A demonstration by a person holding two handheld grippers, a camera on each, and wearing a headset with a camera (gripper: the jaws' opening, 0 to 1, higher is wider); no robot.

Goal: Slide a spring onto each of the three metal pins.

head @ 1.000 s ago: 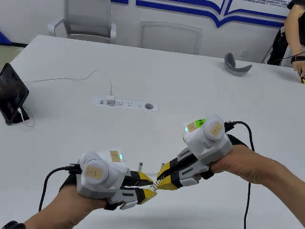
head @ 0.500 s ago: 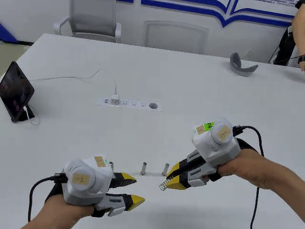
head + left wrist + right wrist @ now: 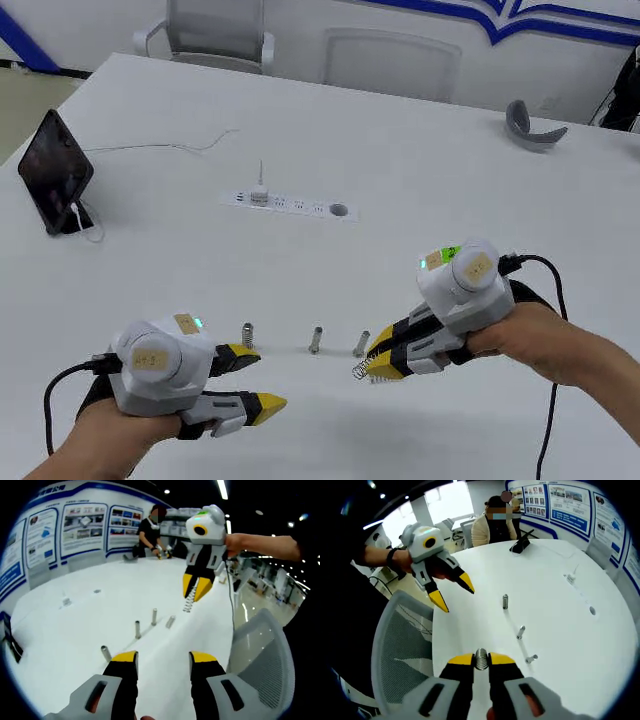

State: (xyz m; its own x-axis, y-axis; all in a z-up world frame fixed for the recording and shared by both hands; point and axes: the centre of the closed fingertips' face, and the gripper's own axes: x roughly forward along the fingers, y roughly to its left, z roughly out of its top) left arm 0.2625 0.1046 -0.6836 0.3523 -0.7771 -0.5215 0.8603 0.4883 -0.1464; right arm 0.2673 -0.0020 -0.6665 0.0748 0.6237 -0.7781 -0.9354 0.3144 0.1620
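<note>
Three short metal pins stand in a row on the white table point(image 3: 430, 200). The left pin point(image 3: 247, 334) point(image 3: 505, 601) carries a spring. The middle pin point(image 3: 316, 340) point(image 3: 521, 631) is bare, and so is the right pin point(image 3: 361, 343) point(image 3: 531, 658), which leans. My right gripper point(image 3: 372, 366) point(image 3: 481, 662) is shut on a small spring point(image 3: 359, 372) point(image 3: 481, 658) that sticks out from its tips, just in front of the right pin. My left gripper point(image 3: 255, 380) point(image 3: 163, 659) is open and empty, close beside the sprung pin point(image 3: 106, 653).
A white power strip point(image 3: 290, 205) with a plugged cable lies mid-table. A tablet point(image 3: 55, 170) leans at the left edge, and a grey curved object point(image 3: 535, 125) rests far right. Chairs point(image 3: 215, 30) stand behind the table. People sit further along the table point(image 3: 495, 525).
My left gripper has drawn back to the left, away from the right gripper, and its jaws have opened. The right gripper still holds the spring. The head camera has tilted.
</note>
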